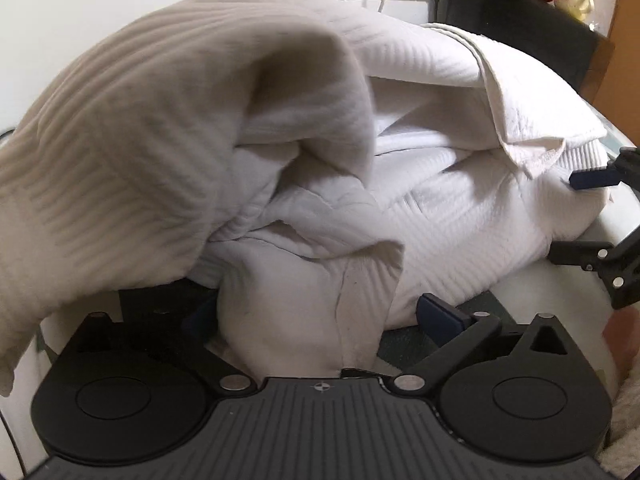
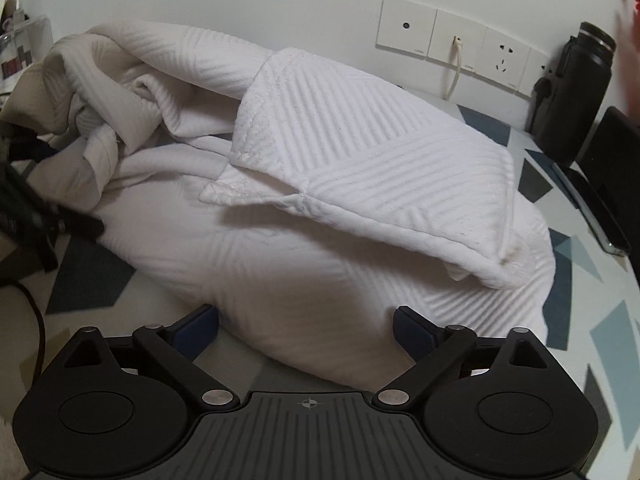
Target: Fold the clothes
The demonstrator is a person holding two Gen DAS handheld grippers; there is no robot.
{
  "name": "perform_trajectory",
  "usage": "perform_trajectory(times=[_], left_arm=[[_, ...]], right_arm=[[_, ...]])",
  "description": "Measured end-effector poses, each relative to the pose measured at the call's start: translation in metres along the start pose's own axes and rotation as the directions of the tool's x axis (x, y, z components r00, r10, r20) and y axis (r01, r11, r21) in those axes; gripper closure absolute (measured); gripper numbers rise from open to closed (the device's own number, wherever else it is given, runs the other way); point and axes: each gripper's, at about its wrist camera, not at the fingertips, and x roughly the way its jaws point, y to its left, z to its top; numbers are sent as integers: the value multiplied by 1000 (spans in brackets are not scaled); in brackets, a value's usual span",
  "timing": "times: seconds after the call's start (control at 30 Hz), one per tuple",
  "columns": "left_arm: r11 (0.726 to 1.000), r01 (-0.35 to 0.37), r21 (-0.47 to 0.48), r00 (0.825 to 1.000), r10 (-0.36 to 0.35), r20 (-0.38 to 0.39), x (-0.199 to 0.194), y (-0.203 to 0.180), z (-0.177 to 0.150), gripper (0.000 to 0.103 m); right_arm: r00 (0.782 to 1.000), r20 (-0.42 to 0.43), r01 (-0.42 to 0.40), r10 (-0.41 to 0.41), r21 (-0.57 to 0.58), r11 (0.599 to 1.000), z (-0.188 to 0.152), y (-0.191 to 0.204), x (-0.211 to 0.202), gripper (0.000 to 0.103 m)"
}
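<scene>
A white ribbed garment (image 2: 360, 152) lies bunched on the patterned table, with one flap folded over its top. In the left wrist view the white ribbed garment (image 1: 460, 216) fills the middle, and a greyer fold (image 1: 160, 128) hangs blurred at the left. My left gripper (image 1: 316, 312) stands open wide. A hanging piece of the cloth (image 1: 304, 312) sits between its fingers, clear of the right pad (image 1: 438, 318). My right gripper (image 2: 306, 320) is open too, straddling the garment's near edge, and its pads stand apart from the cloth. The right gripper (image 1: 592, 216) also shows at the garment's right side.
The table cover (image 2: 572, 312) has blue and grey geometric shapes. Wall sockets (image 2: 460, 40) with a plugged white cable sit behind the garment. A black bottle (image 2: 576, 92) and a dark flat device (image 2: 600, 200) stand at the right. The left gripper (image 2: 40, 216) shows blurred at the left edge.
</scene>
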Motion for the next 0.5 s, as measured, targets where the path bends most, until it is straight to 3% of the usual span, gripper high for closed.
perform_trajectory(times=[0.13, 0.5], left_arm=[[1000, -13, -26, 1000, 13, 1, -2, 1, -2, 0], [995, -58, -81, 998, 58, -3, -6, 1, -7, 0]], right_arm=[[1000, -3, -6, 6, 67, 998, -3, -5, 3, 1], [999, 42, 0, -3, 69, 998, -11, -3, 1, 1]])
